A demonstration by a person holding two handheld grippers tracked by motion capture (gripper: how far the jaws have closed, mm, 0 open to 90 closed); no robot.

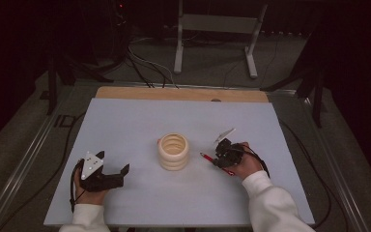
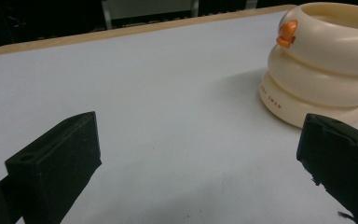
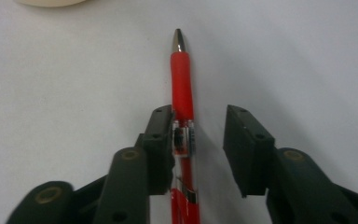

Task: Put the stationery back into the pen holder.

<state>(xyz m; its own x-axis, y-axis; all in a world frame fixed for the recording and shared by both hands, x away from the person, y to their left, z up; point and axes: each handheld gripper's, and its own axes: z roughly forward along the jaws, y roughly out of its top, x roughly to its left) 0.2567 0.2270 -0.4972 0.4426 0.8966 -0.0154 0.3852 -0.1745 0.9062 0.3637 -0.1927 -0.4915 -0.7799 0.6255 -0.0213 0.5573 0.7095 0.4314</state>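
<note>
The right gripper (image 3: 198, 140) straddles the red pen (image 3: 182, 84) lying flat just right of the cream holder (image 1: 174, 152) mid-table, 1 pad touching and 1 apart, while the left gripper (image 1: 107, 175) rests wide open with bare table (image 1: 125, 121) around.

A red pen (image 3: 182, 88) with a silver metal tip and a clear section of barrel lies on a pale blue-grey table (image 1: 125, 125) edged in light wood along its far side. A cream ribbed holder (image 1: 173, 151), stacked like rings, carries a small orange duck bill and tiny orange lettering. The left gripper (image 1: 121, 173) and right gripper (image 3: 196, 135) are matte black. The person's sleeves (image 1: 270, 203) are white. The surroundings are dark.
</note>
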